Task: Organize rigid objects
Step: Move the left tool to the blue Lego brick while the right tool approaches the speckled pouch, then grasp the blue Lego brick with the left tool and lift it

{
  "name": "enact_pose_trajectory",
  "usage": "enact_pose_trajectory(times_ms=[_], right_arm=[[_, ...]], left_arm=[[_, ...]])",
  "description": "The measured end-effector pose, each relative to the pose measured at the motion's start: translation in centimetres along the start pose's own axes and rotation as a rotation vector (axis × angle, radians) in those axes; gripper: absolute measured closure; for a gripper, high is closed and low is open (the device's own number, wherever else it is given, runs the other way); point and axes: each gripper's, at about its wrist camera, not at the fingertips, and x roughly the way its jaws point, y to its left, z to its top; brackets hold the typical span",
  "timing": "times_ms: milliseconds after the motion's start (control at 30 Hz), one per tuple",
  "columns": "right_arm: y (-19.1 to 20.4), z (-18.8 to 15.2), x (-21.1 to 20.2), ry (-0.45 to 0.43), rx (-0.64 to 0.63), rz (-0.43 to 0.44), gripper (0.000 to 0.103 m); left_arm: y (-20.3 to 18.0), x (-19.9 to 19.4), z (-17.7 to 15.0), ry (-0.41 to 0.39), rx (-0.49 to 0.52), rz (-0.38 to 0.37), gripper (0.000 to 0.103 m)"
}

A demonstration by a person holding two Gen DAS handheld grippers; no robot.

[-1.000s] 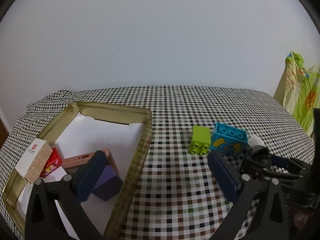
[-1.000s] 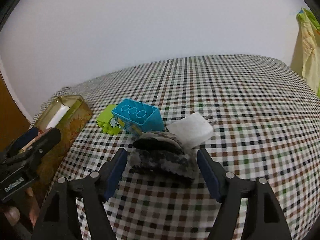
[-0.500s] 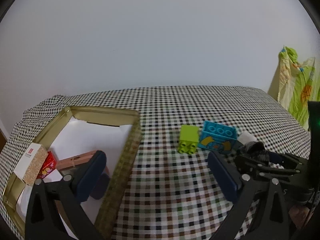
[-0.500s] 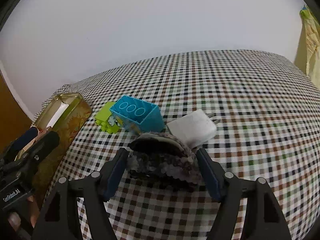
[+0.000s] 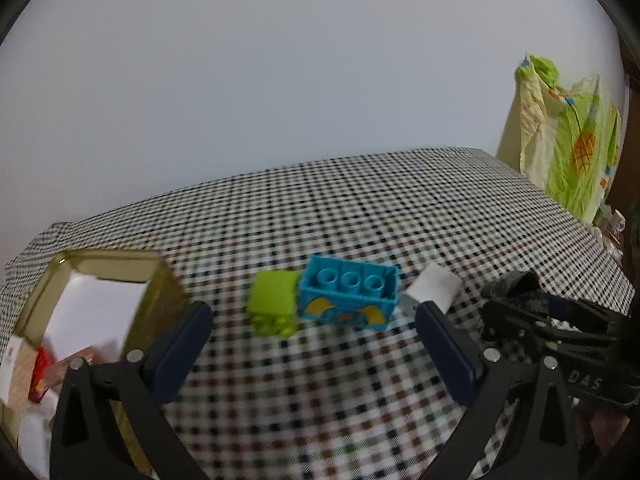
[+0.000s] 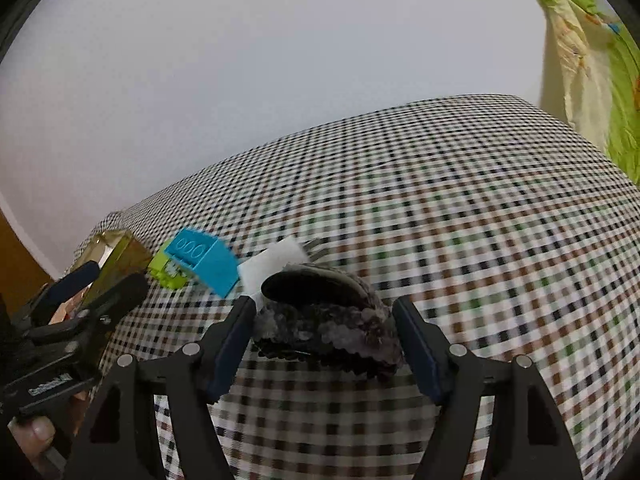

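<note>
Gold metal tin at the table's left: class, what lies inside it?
Inside the gold metal tin: white paper lining, a cork-patterned box, a red packet and a brown box. The left gripper hides the rest.

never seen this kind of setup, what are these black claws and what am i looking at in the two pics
They are two hand-held grippers, each with a fisheye camera looking along its fingers. The left gripper is open and empty above a checked tablecloth, facing a lime toy brick, a blue toy brick and a white block; a gold tin holding small boxes sits at its left. The right gripper brackets a dark rough shell; whether it grips is unclear.
</note>
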Motion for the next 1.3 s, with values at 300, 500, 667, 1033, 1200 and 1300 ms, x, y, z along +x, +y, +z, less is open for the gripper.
enact_pose_trajectory(times_ms=[300,500,667,1033,1200,1300], right_arm=[[-1.4,0.8,-0.1,-0.008,0.022,-0.029,0.03],[-0.8,0.7,-0.2,-0.025,0.007,-0.048,0.03],[-0.7,0.7,-0.2,-0.025,-0.006,-0.061,0.03],[0.2,-0.4,-2.5,-0.106,-0.008,-0.039,0.03],[0.7,-0.5,-3.1,-0.134,-0.024,-0.043,0.03],[1.1,-0.5,-3.4,-0.149,-0.038,-0.049,0.03]], left_arm=[[-2.2,2.6,0.3,0.013,0.074,0.002,0.0],[-2.5,3.9,0.7,0.045,0.067,-0.015,0.01],[-2.9,4.0,0.7,0.042,0.074,-0.029,0.037],[-1.4,0.6,-0.7,-0.058,0.046,-0.003,0.038],[-0.6,-1.3,-1.6,-0.104,0.019,0.02,0.038],[-0.2,-2.5,-2.3,-0.136,0.019,0.051,0.038]])
